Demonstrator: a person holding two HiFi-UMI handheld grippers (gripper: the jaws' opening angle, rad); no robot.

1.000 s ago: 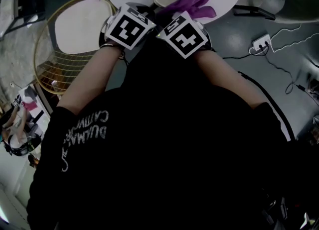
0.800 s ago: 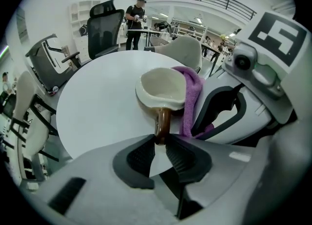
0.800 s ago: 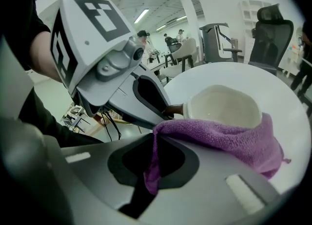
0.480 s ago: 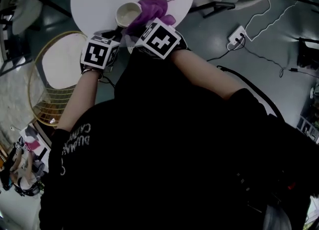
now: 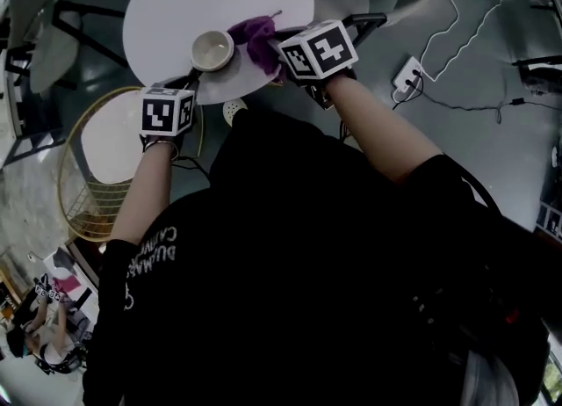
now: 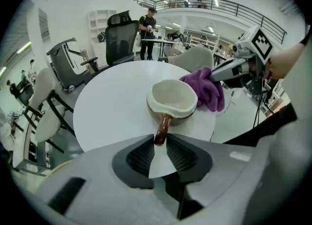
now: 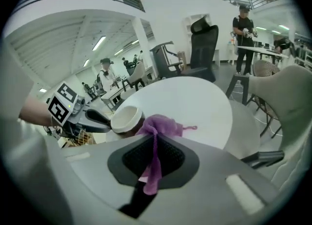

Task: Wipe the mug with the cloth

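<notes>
A cream mug with a brown handle stands on the round white table near its front edge. My left gripper has the end of the handle between its fingertips. Its jaws have just been opening, and they look parted rather than pressing on the handle. From the mug's right, my right gripper is shut on the purple cloth, which bunches against the mug's side. A strip of the cloth hangs down between the jaws. In the head view the left gripper is below the mug and the right gripper is beside the cloth.
A gold wire chair stands left of the table, under my left arm. A white power strip with cables lies on the floor to the right. A black office chair and a standing person are beyond the table.
The right gripper has swung out to the right of the mug with the cloth. The left gripper sits lower and further left of it. The whole head view has shifted.
</notes>
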